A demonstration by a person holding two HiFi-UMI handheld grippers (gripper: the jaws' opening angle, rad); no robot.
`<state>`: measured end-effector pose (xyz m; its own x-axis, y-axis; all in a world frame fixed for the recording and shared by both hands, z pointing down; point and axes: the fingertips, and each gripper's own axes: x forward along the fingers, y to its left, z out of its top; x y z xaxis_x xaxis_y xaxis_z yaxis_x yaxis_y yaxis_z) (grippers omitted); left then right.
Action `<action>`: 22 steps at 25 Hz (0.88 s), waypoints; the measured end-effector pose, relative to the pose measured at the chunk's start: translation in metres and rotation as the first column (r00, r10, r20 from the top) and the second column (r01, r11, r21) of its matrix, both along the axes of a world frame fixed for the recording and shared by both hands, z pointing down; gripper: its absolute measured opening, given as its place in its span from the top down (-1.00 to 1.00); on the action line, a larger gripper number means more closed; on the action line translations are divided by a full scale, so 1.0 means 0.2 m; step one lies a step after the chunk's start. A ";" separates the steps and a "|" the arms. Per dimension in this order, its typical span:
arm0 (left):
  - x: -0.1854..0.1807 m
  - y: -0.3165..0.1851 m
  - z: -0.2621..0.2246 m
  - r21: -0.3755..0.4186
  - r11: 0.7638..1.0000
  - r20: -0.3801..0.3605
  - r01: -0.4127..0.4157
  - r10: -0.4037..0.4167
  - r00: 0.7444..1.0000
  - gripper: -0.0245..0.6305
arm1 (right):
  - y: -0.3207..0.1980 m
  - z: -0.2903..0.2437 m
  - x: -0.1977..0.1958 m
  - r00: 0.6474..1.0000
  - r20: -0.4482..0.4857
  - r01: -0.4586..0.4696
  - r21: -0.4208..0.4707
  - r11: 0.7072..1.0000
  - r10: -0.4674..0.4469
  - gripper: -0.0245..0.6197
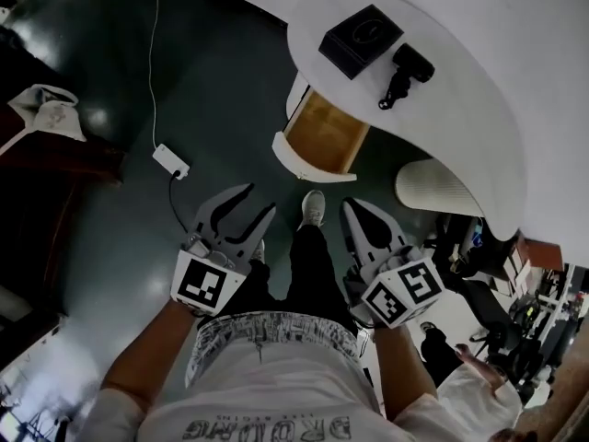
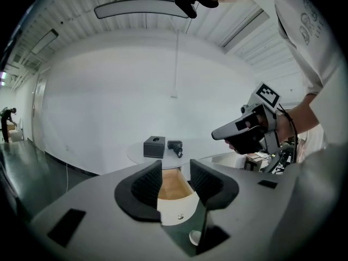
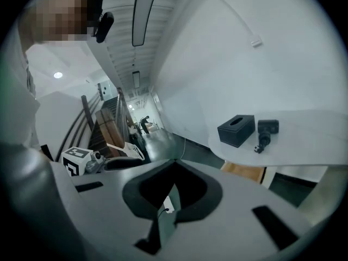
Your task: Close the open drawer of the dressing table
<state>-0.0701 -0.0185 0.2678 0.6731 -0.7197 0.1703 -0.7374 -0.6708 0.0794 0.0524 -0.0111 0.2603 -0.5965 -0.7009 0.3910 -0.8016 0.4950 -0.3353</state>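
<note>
Under one dressing table top (image 1: pixel 479 109), one open drawer (image 1: pixel 322 136)

Drawer (image 1: pixel 322 134) rear hidden under tabletop (image 1: pixel 451 113), tabletop cut by frame edge, distant person (image 2: pixel 6 118) indistinct

L gripper (image 2: pixel 175 172) fingers (image 2: pixel 145 186) apart; open drawer (image 2: pixel 174 190) ahead, wood inside; blk box (image 2: pixel 154 147) on tabletop (image 2: pixel 202 151).

The drawer (image 1: pixel 324 132) sticks out, open, from under the white desk (image 1: pixel 479 99). It is brown wood inside, with a white front.
</note>
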 end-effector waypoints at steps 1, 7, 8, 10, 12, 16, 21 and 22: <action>0.01 -0.02 0.04 -0.006 1.000 -0.001 0.009 -0.009 1.000 0.38 | -0.03 0.02 0.00 1.000 -0.001 0.012 -0.004 1.000 -0.012 0.90; 0.09 -0.14 0.35 -0.076 0.994 0.001 0.077 -0.077 0.997 0.38 | -0.25 0.20 -0.01 0.991 -0.018 0.131 -0.051 0.990 -0.132 0.90; 0.11 -0.16 0.41 -0.090 0.992 0.005 0.087 -0.087 0.996 0.38 | -0.28 0.23 0.00 0.988 -0.018 0.149 -0.059 0.987 -0.151 0.90; 0.14 -0.21 0.52 -0.110 0.988 0.009 0.106 -0.106 0.994 0.38 | -0.35 0.30 0.01 0.983 -0.013 0.180 -0.075 0.981 -0.181 0.90; 0.18 -0.25 0.62 -0.131 0.984 0.006 0.124 -0.125 0.992 0.38 | -0.42 0.37 0.02 0.978 -0.010 0.205 -0.090 0.974 -0.207 0.90; 0.23 -0.30 0.83 -0.185 0.968 0.002 0.168 -0.171 0.985 0.38 | -0.53 0.51 0.02 0.964 -0.001 0.264 -0.118 0.957 -0.266 0.90; 0.30 -0.33 1.10 -0.256 0.941 0.005 0.221 -0.227 0.974 0.38 | -0.65 0.64 0.01 0.939 0.013 0.342 -0.145 0.929 -0.344 0.90; 0.31 -0.33 1.15 -0.267 0.937 0.006 0.226 -0.233 0.972 0.38 | -0.66 0.66 0.00 0.935 0.018 0.352 -0.154 0.923 -0.354 0.90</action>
<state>-0.0084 -0.0844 0.4977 0.5015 -0.7866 0.3603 -0.8642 -0.4358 0.2515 0.0532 -0.1434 0.3930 -0.7901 -0.3773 0.4831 -0.5876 0.6904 -0.4219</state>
